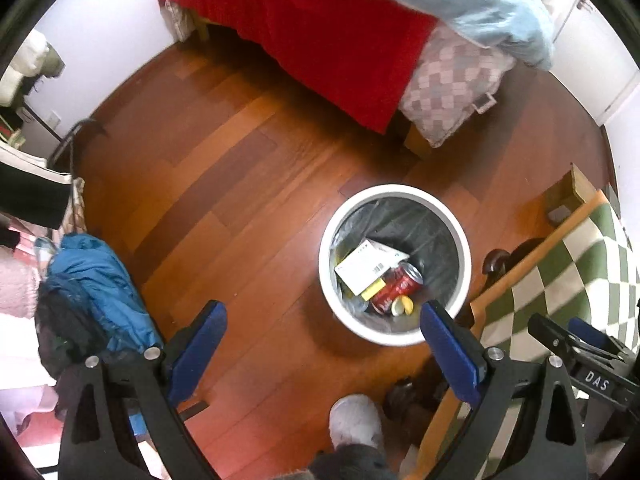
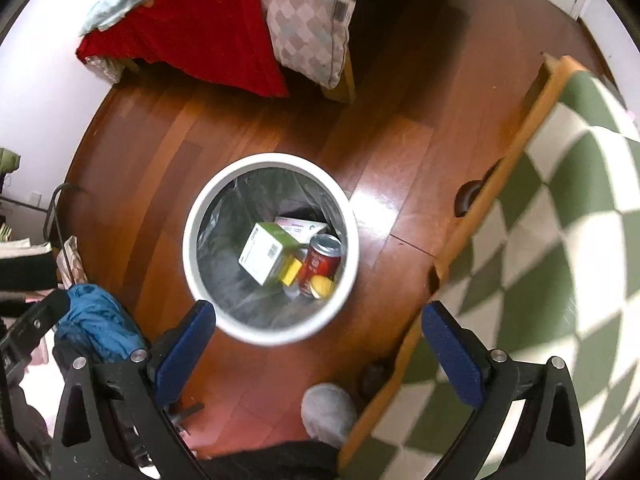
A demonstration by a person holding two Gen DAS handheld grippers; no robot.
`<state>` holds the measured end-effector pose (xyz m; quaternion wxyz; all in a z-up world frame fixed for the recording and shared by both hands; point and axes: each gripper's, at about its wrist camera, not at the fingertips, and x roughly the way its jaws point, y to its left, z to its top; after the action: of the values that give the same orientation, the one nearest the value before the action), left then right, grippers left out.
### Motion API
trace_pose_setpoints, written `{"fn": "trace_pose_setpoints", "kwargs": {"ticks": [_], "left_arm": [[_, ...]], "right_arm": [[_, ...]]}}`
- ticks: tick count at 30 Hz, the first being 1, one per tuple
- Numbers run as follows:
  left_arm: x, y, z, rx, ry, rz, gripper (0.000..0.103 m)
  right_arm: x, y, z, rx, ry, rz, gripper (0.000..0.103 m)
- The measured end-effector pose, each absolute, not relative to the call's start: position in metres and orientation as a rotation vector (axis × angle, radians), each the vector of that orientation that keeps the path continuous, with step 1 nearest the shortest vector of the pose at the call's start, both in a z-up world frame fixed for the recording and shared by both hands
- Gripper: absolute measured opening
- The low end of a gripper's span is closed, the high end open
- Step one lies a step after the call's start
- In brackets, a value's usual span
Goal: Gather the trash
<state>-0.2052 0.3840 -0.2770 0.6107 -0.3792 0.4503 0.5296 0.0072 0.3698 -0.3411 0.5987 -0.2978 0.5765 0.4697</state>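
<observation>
Right gripper [image 2: 320, 340] open, empty; red can [image 2: 320, 266] tilted in bin [image 2: 192, 248].

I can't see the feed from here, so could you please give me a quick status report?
Both grippers open, empty: left gripper, right gripper. Bin holds can and box. Nothing in the way.

Both wrist views look down — sharing the bin [image 1: 394, 196].
</observation>
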Motion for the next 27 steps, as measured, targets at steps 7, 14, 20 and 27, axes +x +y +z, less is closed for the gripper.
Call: {"fn": "trace_pose_setpoints", "kwargs": {"ticks": [7, 14, 20, 27], "left_arm": [[-0.203, 0.322, -0.221, -0.856, 0.987, 1.208, 0.099], [-0.203, 0.271, -0.150, -0.778, 0.905, 1.143, 0.099], [-0.215, 0.234, -0.094, -0.708, 0.826, 1.068, 0.099], [-0.229, 0.201, -0.056, -0.673, 0.767, 0.990, 0.099]], "right_arm": [[-0.008, 0.302, -0.268, -0.709, 1.227, 1.187, 0.103], [-0.014, 0.229, -0.180, -0.634, 1.162, 1.266, 0.103], [-0.021, 0.175, -0.108, -0.539, 1.097, 1.303, 0.103], [-0.041, 0.129, -0.044, -0.467, 1.046, 1.354, 0.103]]}}
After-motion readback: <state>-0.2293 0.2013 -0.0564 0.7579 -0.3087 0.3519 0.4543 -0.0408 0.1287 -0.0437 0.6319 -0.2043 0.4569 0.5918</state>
